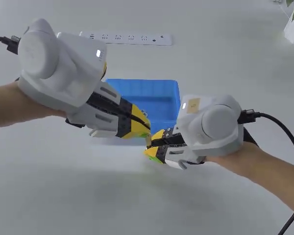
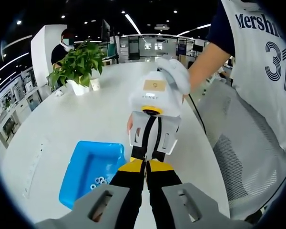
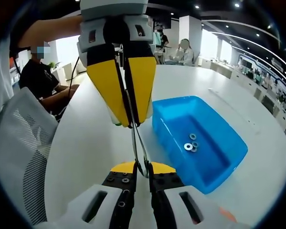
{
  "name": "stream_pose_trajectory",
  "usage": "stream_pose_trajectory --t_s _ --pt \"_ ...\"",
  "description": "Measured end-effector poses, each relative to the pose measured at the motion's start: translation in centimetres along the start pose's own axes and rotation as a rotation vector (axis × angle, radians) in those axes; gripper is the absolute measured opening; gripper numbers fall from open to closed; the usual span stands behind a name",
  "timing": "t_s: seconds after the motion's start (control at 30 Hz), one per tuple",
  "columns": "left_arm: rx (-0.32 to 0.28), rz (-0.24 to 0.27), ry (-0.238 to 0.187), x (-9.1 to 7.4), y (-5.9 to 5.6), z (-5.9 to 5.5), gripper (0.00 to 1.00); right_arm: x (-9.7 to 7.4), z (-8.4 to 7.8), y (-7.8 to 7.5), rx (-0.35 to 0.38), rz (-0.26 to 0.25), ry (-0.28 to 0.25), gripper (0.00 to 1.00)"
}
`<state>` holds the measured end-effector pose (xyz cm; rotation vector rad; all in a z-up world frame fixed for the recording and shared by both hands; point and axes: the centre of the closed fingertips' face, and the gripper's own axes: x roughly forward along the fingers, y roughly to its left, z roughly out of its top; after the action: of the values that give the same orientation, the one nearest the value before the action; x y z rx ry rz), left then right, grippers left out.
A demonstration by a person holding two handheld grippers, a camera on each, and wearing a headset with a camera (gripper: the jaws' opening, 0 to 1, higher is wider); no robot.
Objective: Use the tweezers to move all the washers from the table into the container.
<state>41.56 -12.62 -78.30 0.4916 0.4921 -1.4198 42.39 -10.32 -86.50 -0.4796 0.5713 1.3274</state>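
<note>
The left gripper [image 1: 146,128] is pinched tight on one end of the thin silver metal tweezers [image 3: 136,148], the right gripper [image 1: 152,148] squeezes the other end, and the small round metal washers [image 3: 189,144] lie inside the blue plastic container [image 3: 217,162] next to them.

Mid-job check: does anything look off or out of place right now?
Nothing spilled or damaged. Oddly, both the left gripper and right gripper clamp the tweezers, nose to nose beside the container. Washers sit inside it.

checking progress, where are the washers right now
In the right gripper view, the washers lie clustered on the floor of the blue container, to the right of the tweezers.
</note>
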Motion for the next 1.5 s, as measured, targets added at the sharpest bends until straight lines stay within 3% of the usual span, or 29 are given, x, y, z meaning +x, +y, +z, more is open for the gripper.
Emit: stream_pose_trajectory --t_s 0.43,0.6,0.87,1.03,1.37,1.5 --pt "0.060 0.020 0.001 -2.2 -0.9 2.1 0.05 -1.8 2.6 0.7 -0.034 -0.017 -0.032 0.12" --pt "0.093 0.033 0.005 -3.1 -0.7 2.9 0.05 -2.3 3.7 0.4 -0.055 -0.030 -0.044 0.12" --pt "0.154 0.055 -0.003 -4.9 0.7 4.8 0.05 -3.4 6.3 -1.4 -0.096 -0.071 -0.077 0.12" --pt "0.183 0.062 0.001 -5.6 1.8 5.4 0.05 -3.7 7.3 -2.5 -0.105 -0.087 -0.095 0.12" --pt "0.198 0.089 0.014 -5.9 4.3 4.9 0.05 -2.7 8.2 -5.1 -0.136 -0.106 -0.086 0.12" --pt "0.192 0.093 0.032 -5.6 5.4 4.0 0.05 -1.9 7.8 -5.9 -0.134 -0.106 -0.074 0.12"
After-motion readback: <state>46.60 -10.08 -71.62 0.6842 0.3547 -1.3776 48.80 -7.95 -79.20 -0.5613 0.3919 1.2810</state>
